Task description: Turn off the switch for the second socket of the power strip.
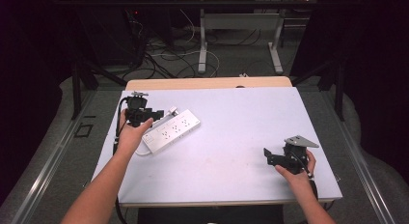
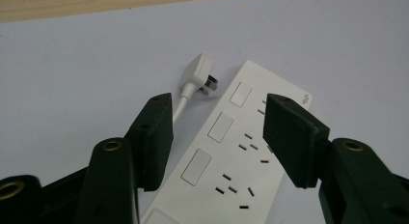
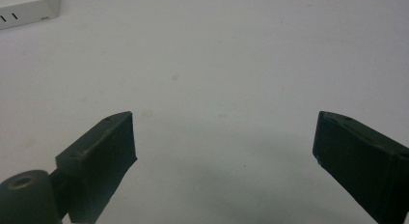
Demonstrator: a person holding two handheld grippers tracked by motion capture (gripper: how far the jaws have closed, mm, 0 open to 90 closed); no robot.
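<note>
**Lining up on the plug**

While hovering over the power strip [image 2: 231, 161] at the surface's [image 1: 241, 137] left side, with its plug [image 2: 198, 74] lying just beside the far end: keep left gripper [image 2: 217, 137] jaws apart, straddle the plug squarely, avoid pinching the cord [image 2: 179, 108]. Right gripper [image 3: 224, 151], jaws apart, well apart over bare surface.

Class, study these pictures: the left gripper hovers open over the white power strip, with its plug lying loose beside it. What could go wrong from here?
1. The left gripper is open above the power strip; its smooth flat body could slip or skid on the table when the fingers close.
2. The plug and its cord lie close beside the strip, so a finger might catch the cord instead.
</note>
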